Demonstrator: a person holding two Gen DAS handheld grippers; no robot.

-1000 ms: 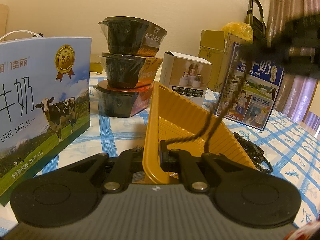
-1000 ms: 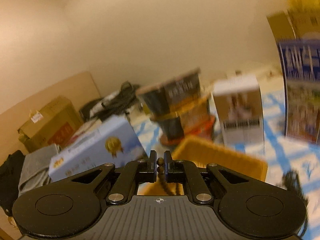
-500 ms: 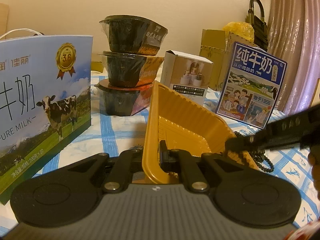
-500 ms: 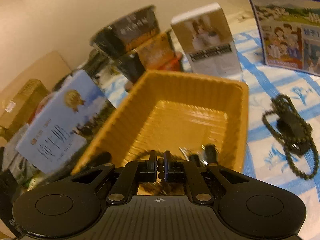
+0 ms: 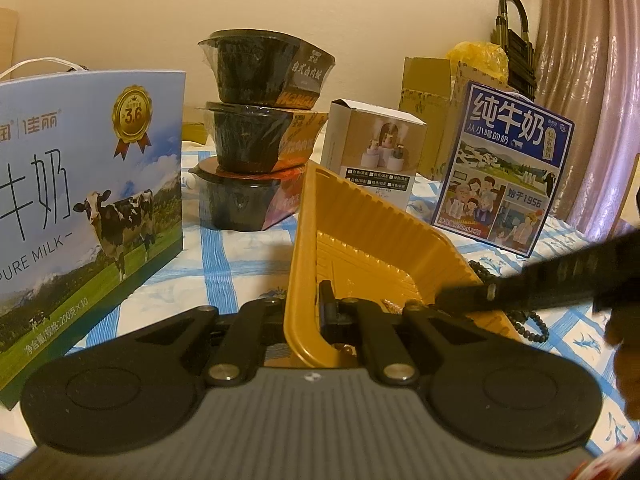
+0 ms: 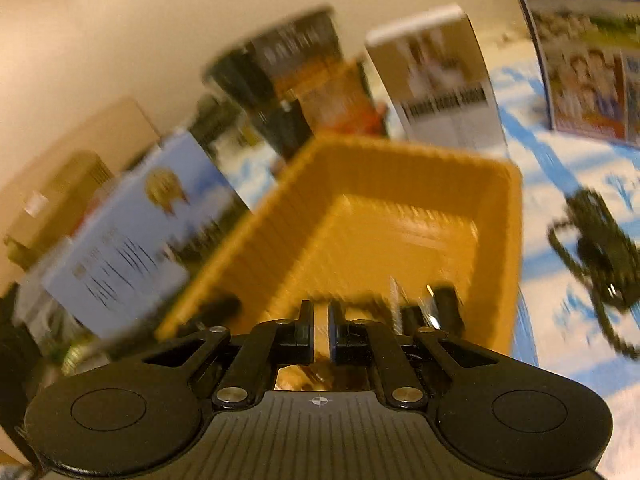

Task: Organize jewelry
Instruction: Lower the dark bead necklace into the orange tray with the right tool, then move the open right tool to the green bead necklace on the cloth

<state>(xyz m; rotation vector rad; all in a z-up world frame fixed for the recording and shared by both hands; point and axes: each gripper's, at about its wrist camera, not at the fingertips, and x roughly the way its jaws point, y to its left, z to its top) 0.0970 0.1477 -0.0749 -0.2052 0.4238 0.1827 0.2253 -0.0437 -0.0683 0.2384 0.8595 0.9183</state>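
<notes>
Nearest the camera, the left gripper (image 5: 308,309) is clamped shut on the near side wall of the yellow tray (image 5: 360,216), with the wall pinched edge-on between the fingers and the tray tipped up a bit. The right gripper (image 6: 320,320) is pointed down into the near end of that same tray. Its jaws are pressed almost together with just a thin slit left, and the shot is too blurry to tell if anything is caught in there. A few small dark and shiny bits (image 6: 432,308) can be seen on the tray floor just right of its fingertips, but what they are can't be made out. Off to the right of the right gripper, outside the tray, a dark bead string (image 6: 596,248) is piled on the blue-checked tablecloth (image 5: 240,256). Further ahead of the left gripper, a cow-print milk box (image 5: 88,184) is stood to the left. Three black bowls (image 5: 256,140) are stacked just past the tray, with a white carton (image 5: 372,148) and a blue milk pack (image 5: 508,164) to the right of them.
</notes>
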